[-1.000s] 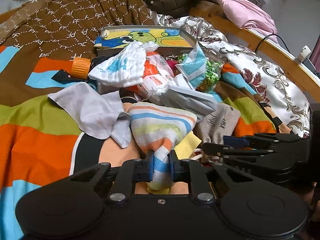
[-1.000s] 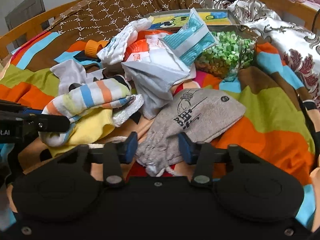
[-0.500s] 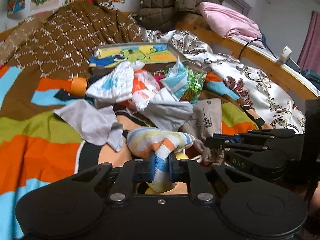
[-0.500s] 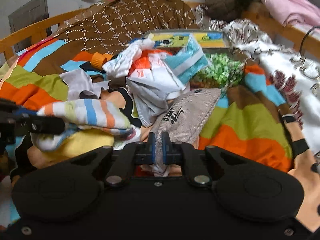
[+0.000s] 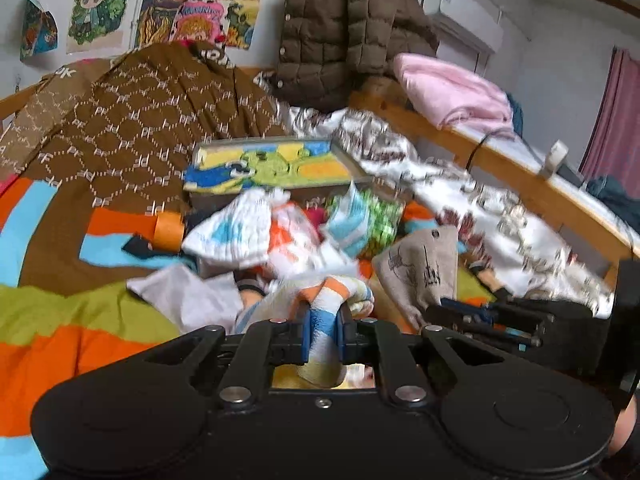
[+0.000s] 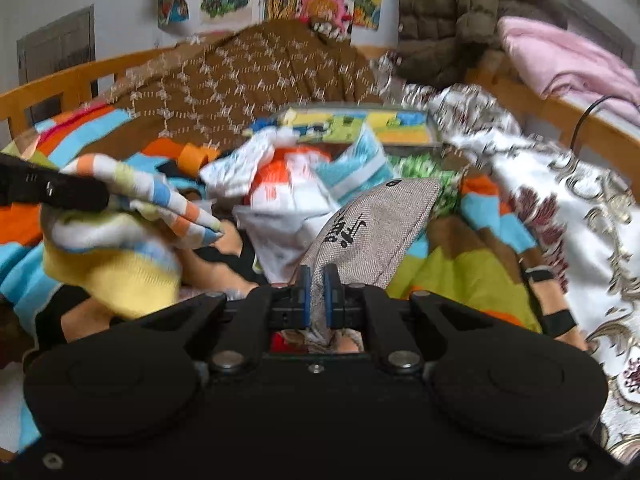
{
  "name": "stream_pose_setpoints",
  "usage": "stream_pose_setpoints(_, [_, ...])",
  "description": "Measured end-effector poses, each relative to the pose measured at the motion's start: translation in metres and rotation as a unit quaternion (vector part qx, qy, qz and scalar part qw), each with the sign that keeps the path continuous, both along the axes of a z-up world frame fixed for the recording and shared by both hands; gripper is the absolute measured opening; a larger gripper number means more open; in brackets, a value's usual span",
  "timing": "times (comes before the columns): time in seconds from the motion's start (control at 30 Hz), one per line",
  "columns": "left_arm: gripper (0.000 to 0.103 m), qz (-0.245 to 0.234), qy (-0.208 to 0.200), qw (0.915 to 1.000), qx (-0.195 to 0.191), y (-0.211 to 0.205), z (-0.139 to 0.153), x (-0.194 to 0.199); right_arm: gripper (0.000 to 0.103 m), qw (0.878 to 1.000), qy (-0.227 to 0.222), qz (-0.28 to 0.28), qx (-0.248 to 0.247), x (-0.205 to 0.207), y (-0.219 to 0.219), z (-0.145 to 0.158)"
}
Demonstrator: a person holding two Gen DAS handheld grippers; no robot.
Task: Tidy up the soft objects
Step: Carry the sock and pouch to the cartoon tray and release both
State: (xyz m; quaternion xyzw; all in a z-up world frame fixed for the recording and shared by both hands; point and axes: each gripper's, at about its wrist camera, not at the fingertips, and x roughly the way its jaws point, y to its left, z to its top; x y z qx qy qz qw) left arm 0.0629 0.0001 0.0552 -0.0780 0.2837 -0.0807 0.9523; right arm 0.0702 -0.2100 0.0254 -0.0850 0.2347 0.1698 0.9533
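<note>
My left gripper (image 5: pixel 323 330) is shut on a striped sock (image 5: pixel 330 308) with orange, blue and white bands, lifted off the bed. In the right wrist view that striped sock (image 6: pixel 160 200) hangs from the left gripper (image 6: pixel 60 192) with a yellow cloth (image 6: pixel 116 276) under it. My right gripper (image 6: pixel 316 300) is shut on the end of a grey drawstring pouch (image 6: pixel 372 228) with black print, raised and stretching away from the pads. The grey pouch (image 5: pixel 424 264) also shows in the left wrist view, beside the right gripper (image 5: pixel 476 318).
A heap of soft things lies on the striped bedspread (image 5: pixel 60 320): a white and blue cloth (image 5: pixel 232 236), a grey cloth (image 5: pixel 188 296), an orange and white packet (image 6: pixel 288 184), a bag of green bits (image 6: pixel 420 168). Behind stands a cartoon-printed tray (image 5: pixel 272 164). A wooden rail (image 5: pixel 520 180) runs along the right.
The right gripper closed on the grey pouch and lifted it. The left gripper rose with the striped sock. Both views tilted up, showing more of the wall.
</note>
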Motion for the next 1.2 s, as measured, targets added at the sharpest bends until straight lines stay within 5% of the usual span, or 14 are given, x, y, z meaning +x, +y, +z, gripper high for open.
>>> stream_pose_setpoints(0.47, [0.013,-0.008,-0.030,0.9973,0.066,0.004,0.078,0.043,0.002,0.995,-0.098,0.027,-0.003,-0.009,-0.003,0.057])
stream_pose_setpoints(0.6, [0.013,0.000,0.012,0.9965,0.083,0.005,0.096,0.081,0.002,0.993,-0.114,0.041,-0.006,0.008,0.001,0.080])
stream_pose_setpoints(0.8, [0.013,0.016,0.035,0.9950,0.092,0.014,0.109,0.143,0.002,0.991,-0.120,0.058,0.010,0.056,0.008,0.112])
stream_pose_setpoints(1.03, [0.013,0.033,-0.029,0.9963,0.074,0.036,0.106,0.223,0.002,0.989,-0.124,0.068,0.036,0.144,0.020,0.128])
stream_pose_setpoints(1.2, [0.013,0.076,-0.026,0.9954,0.053,0.053,0.089,0.289,0.002,0.988,-0.124,0.071,0.062,0.213,0.035,0.125])
